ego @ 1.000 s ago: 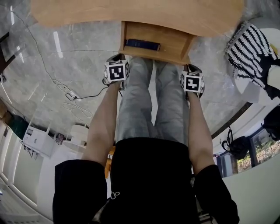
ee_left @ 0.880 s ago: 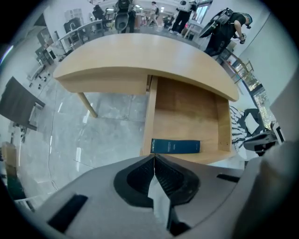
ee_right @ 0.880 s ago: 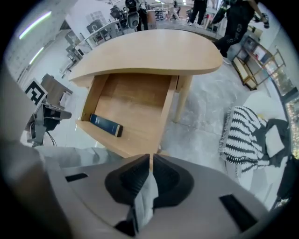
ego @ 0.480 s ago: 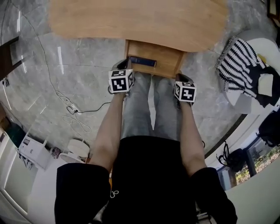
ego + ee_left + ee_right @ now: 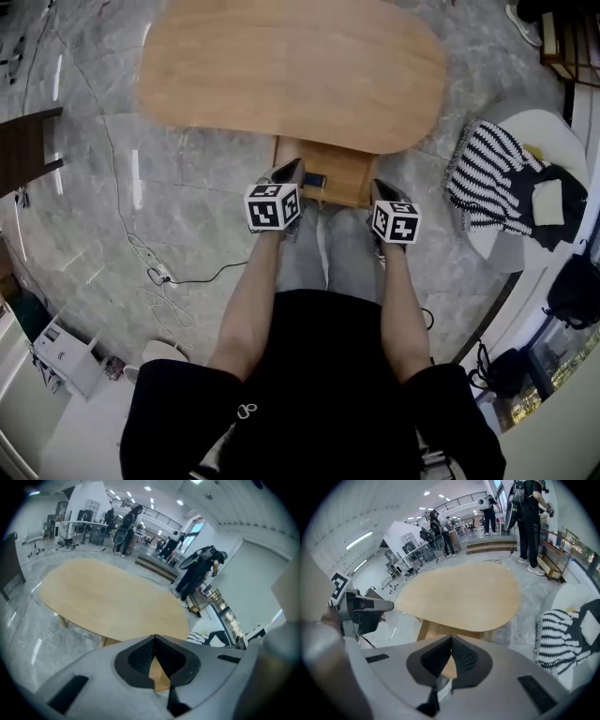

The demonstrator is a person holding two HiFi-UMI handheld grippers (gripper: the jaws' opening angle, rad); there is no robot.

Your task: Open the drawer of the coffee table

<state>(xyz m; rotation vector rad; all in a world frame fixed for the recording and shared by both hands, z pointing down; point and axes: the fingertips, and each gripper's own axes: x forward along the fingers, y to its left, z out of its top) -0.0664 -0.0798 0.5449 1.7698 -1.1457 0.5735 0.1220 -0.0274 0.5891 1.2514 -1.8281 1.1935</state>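
The oval wooden coffee table (image 5: 291,75) stands ahead, and its drawer (image 5: 342,183) is pulled out from under the near edge, with a dark blue flat thing (image 5: 314,179) lying inside. My left gripper (image 5: 289,172) hovers above the drawer's left front corner, shut with nothing in it. My right gripper (image 5: 382,190) hangs over the right front corner, also shut and empty. In the left gripper view the closed gripper (image 5: 154,637) points down at the table top (image 5: 112,602). In the right gripper view the shut gripper (image 5: 451,637) faces the table (image 5: 459,595), and the left gripper (image 5: 361,609) shows at left.
A round white seat (image 5: 562,141) with a black-and-white striped cushion (image 5: 487,178) stands at right. A cable with a power strip (image 5: 155,274) lies on the marble floor at left, near a dark piece of furniture (image 5: 28,141). People stand by steps (image 5: 497,548) beyond the table.
Both grippers have risen from the drawer's front corners and come away from it. The whole view has lifted, so the table looks smaller and farther. The drawer stays pulled out.
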